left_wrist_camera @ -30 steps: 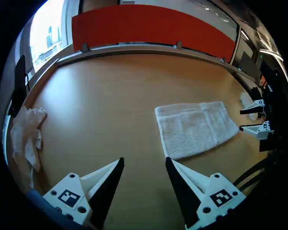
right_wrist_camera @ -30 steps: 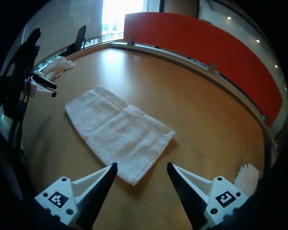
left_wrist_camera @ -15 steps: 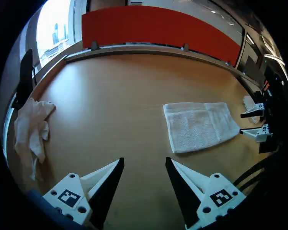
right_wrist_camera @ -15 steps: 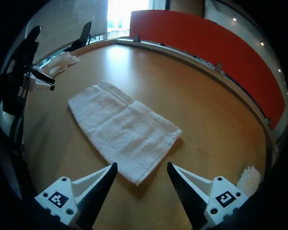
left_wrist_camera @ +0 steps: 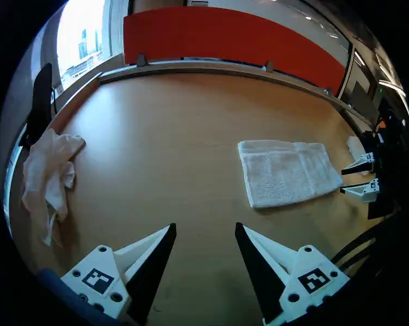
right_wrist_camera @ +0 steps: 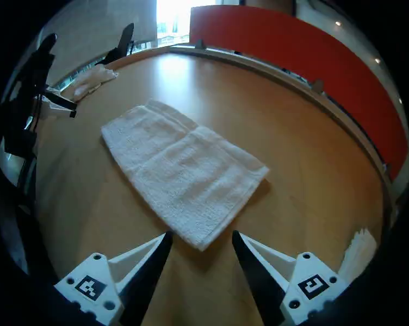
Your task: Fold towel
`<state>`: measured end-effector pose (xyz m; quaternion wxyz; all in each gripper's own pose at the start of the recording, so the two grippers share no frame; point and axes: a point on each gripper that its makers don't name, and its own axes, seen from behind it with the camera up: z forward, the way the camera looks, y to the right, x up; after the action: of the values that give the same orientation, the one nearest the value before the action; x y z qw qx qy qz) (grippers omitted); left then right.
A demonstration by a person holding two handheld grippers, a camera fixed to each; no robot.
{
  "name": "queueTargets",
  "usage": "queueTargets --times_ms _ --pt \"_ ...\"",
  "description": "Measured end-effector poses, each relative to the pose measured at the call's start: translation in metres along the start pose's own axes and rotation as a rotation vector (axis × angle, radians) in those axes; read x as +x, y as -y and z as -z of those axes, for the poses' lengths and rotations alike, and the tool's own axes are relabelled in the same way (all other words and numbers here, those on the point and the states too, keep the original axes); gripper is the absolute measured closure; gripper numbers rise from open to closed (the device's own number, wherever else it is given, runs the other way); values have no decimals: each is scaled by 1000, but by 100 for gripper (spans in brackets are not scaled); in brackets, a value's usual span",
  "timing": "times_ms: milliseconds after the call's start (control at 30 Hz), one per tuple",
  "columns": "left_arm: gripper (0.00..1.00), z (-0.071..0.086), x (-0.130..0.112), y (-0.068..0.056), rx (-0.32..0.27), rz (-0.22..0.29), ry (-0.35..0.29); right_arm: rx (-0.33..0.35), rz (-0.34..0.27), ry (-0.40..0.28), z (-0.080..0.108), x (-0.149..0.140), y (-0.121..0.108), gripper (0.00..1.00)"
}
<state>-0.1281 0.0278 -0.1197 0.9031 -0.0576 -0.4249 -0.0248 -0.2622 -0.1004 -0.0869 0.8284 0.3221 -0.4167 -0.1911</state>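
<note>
Plainly, the right gripper (right_wrist_camera: 202, 234) and the left gripper (left_wrist_camera: 204, 225) are held open and empty near the folded towel (right_wrist_camera: 185, 174).

The right gripper's fingers are spread moderately wide with nothing gripped, and their tips are poised just short of the towel's nearest corner, which points into the gap between them. The left gripper is likewise parted and is kept well apart from the towel, over bare wood of the table (left_wrist_camera: 150, 141). The towel is laid flat on the table, folded into a rectangle, with a doubled layer seen across one part. A crumpled white cloth (left_wrist_camera: 47, 174) is left far from the towel at the table's edge, and a smaller white cloth (right_wrist_camera: 359, 252) is seen on the towel's opposite side. A red panel (left_wrist_camera: 231, 38) is stood along the table's rim, behind the towel.
</note>
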Motion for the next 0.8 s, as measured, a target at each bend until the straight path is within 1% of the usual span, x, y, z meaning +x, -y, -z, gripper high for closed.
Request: queueTargets --times_ms 100,233,267,300,467,633,700,800 --pt "20 1 -2 1 2 3 3 9 3 17 -1 -6 1 31" --pt "21 2 -4 2 2 6 4 28 3 35 -1 -10 4 46" --pt "20 2 -4 2 2 6 5 32 2 38 -2 -11 5 49" --pt "20 2 -5 2 2 7 5 34 2 39 -2 -11 5 50" --pt "20 2 -6 0 -1 7 7 40 -3 35 -1 -9 6 66" --pt "20 2 -8 -1 -3 7 11 42 -11 37 -1 -8 6 85" --pt "20 2 -9 -1 -3 6 12 46 -16 35 0 -8 7 91" --pt "20 2 -9 -1 -4 7 11 47 -26 30 1 -5 7 94"
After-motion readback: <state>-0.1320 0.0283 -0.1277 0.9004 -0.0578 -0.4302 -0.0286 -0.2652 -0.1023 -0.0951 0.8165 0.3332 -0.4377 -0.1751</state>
